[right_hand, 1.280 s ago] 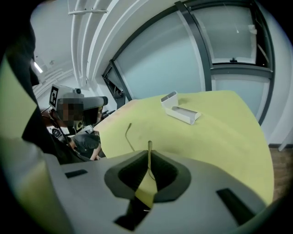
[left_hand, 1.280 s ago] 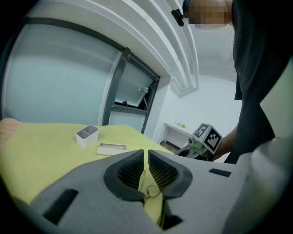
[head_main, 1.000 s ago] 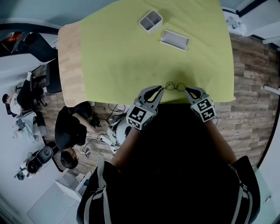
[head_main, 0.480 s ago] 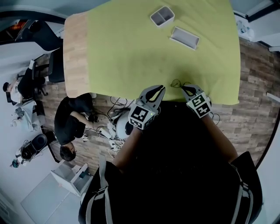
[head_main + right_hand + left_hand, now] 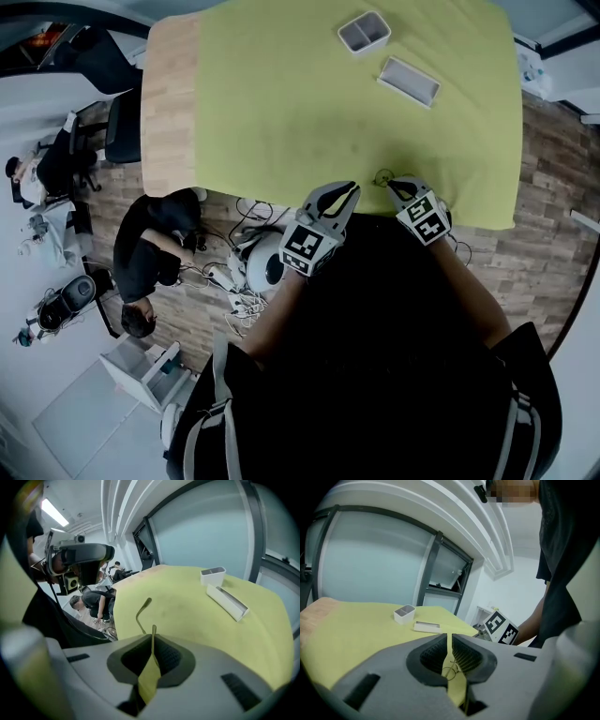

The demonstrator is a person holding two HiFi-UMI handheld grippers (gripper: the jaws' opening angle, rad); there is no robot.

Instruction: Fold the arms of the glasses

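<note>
Thin wire-rimmed glasses (image 5: 382,175) are at the near edge of the yellow-green cloth (image 5: 281,103). My right gripper (image 5: 398,184) is shut on them. In the right gripper view one thin arm sticks up from between the shut jaws (image 5: 153,641), and the other arm (image 5: 142,610) curves up to the left. My left gripper (image 5: 349,190) sits a short way to the left, apart from the glasses. Its jaws (image 5: 449,644) are shut with nothing between them, and the round lenses (image 5: 450,670) show beyond the slit.
A white two-compartment box (image 5: 364,32) and a flat white tray (image 5: 409,81) lie at the far side of the cloth. Bare wood of the table (image 5: 169,94) shows at the left. A person (image 5: 150,253) crouches on the floor by cables, left of the table.
The glasses lay flat between the two grippers a second ago. My right gripper has since closed on them, and both grippers sit slightly higher in the head view.
</note>
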